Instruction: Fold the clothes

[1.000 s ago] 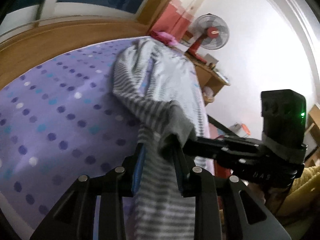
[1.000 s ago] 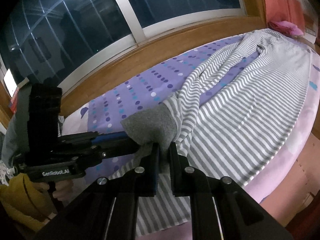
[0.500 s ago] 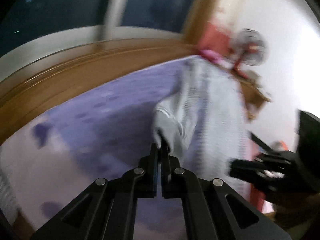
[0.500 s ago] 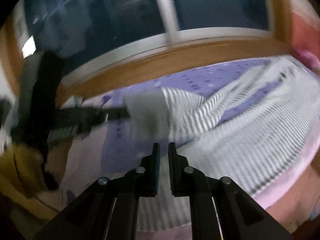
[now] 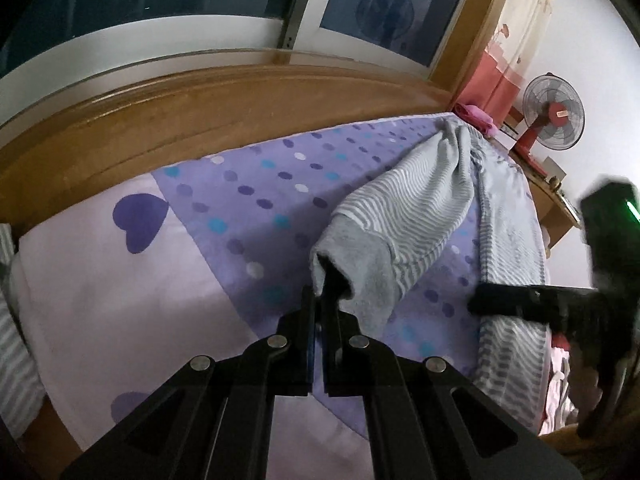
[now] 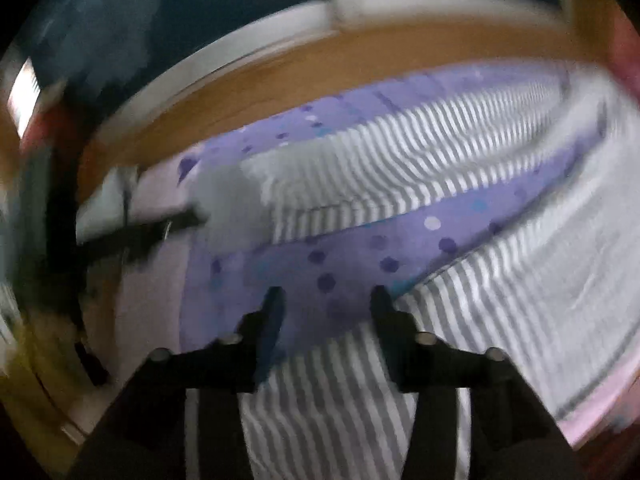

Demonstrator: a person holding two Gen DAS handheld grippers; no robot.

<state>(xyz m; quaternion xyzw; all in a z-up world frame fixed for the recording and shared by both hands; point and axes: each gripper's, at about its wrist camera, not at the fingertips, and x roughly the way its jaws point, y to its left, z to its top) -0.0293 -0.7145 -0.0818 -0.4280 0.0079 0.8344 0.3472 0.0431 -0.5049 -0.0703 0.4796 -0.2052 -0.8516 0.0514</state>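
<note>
One striped garment (image 5: 424, 200) lies along the bed's (image 5: 100, 280) far and right edges. The left gripper (image 5: 320, 300) pinches its grey cuff (image 5: 360, 264); the right gripper (image 6: 324, 300) is opening, nothing between its jaws.

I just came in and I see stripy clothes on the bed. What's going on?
A person is folding a grey striped garment on the purple dotted bed, with a gripper in each hand. The left gripper is shut on the plain grey cuff and lifts it. The right gripper is opening with nothing between its fingers.
</note>
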